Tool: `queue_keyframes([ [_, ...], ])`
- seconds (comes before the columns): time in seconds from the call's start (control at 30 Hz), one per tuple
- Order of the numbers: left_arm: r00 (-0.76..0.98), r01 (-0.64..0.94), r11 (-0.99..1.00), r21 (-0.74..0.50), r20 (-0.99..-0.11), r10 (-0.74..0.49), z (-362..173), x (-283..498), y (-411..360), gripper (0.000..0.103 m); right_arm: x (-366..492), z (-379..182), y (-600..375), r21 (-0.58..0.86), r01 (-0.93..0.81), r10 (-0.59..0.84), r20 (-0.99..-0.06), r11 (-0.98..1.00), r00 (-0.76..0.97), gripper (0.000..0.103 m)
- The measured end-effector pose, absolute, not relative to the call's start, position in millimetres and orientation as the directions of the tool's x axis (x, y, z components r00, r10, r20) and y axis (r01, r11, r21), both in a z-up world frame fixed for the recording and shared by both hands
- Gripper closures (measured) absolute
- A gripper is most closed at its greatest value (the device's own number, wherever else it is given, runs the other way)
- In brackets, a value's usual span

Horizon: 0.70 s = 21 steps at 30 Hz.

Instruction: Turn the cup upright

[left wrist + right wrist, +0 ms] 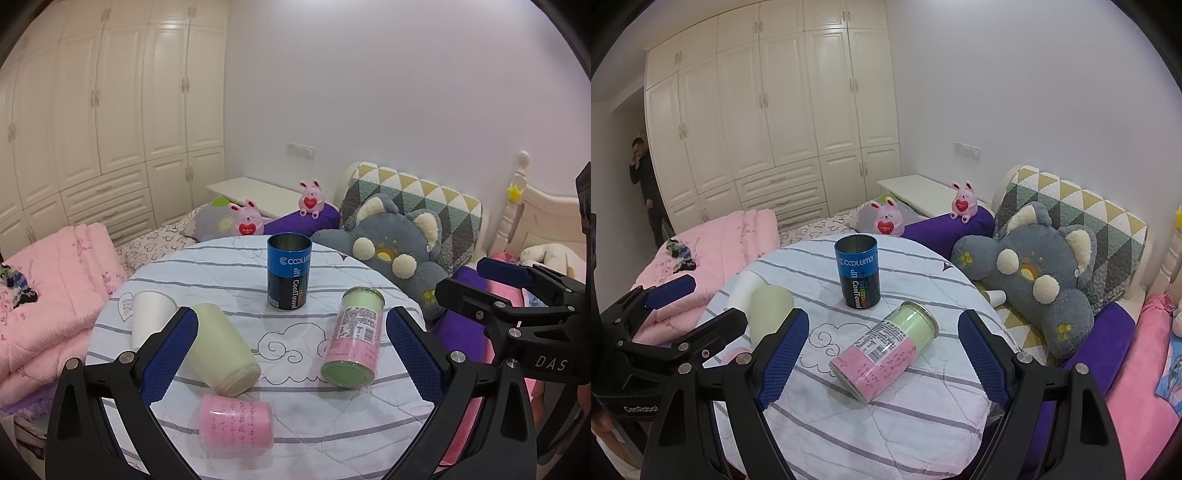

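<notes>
Several cups lie on their sides on a round table (229, 280) with a striped cloth. A pale green cup (223, 349) lies just right of my left gripper's left finger. A pink cup (236, 424) lies below it. A clear cup with pink and green lining (352, 338) (884, 356) lies between the fingers of both grippers. A white paper cup (149, 319) lies at the left edge. A blue and black can (289, 271) (857, 271) stands upright behind. My left gripper (291, 354) and right gripper (882, 360) are both open and empty, above the table.
A grey plush cushion (1034, 269) and a patterned pillow (1082, 210) lie right of the table. Pink quilts (48, 295) lie to the left. Two pink bunny toys (311, 197) sit behind. A small paper cup (995, 297) lies off the table's right edge.
</notes>
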<state>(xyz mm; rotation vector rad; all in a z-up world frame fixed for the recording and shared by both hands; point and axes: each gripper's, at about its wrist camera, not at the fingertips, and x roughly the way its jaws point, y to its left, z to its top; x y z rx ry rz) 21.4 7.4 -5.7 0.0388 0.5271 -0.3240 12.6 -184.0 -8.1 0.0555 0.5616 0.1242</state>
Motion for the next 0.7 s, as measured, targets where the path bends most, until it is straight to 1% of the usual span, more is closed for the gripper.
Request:
queue_keyframes([
  [0.7,0.814,0.305,0.952,-0.027,-0.511,-0.276,-9.5,29.5,6.5,0.0,20.3,-14.3,-187.2,0.098,-0.104,0.141,-0.545,0.99,0.826,0.019],
])
